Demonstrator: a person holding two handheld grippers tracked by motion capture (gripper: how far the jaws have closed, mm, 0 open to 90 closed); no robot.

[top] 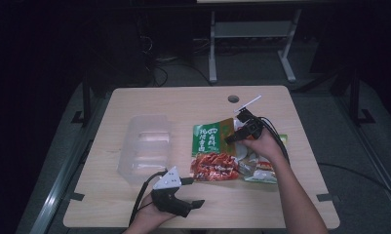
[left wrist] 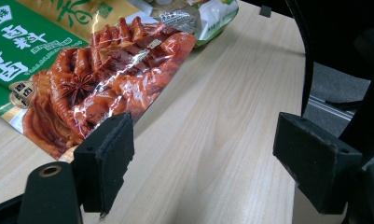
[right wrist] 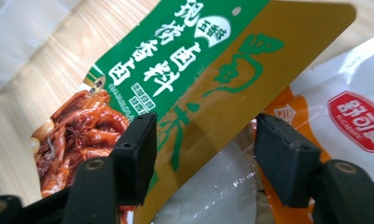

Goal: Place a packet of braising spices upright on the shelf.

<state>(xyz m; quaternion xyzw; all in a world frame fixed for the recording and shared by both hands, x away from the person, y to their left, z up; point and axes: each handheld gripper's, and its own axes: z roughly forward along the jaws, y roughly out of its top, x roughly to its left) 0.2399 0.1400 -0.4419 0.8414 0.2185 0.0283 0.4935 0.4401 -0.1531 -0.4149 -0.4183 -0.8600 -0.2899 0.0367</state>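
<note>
Seasoning packet (top: 213, 151), the green, gold and red one with a photo of braised meat and star anise printed on its lower half, is lying flat near the middle of the light wooden tabletop (top: 193, 100), partly overlapping a few other pouches. A white-and-orange pouch (right wrist: 348, 116) with a red label is sitting just beside it on the right, and a clear-and-green pouch (top: 261, 173) is peeking out at the near right of the pile.

Over the packet's top right corner the right gripper (top: 237, 134) is hovering, held in the person's right hand (top: 261, 144). In the right gripper view its two black jaws are standing well apart, straddling the gold edge of the packet (right wrist: 208, 93) with clear plastic showing below; whether either pad is touching the packet I cannot tell, and nothing is being pinched.

Close to the near edge of the tabletop the left gripper (top: 190, 192) is waiting in the person's left hand (top: 151, 217), its grey three-cornered plate on top and its cable trailing back. Its jaws are spread wide over bare wood, gripping nothing, with the packet's red end (left wrist: 105, 79) lying just beyond the left jaw.

Farther left, a clear plastic container (top: 146, 146) is sitting apart from the pouches.
</note>
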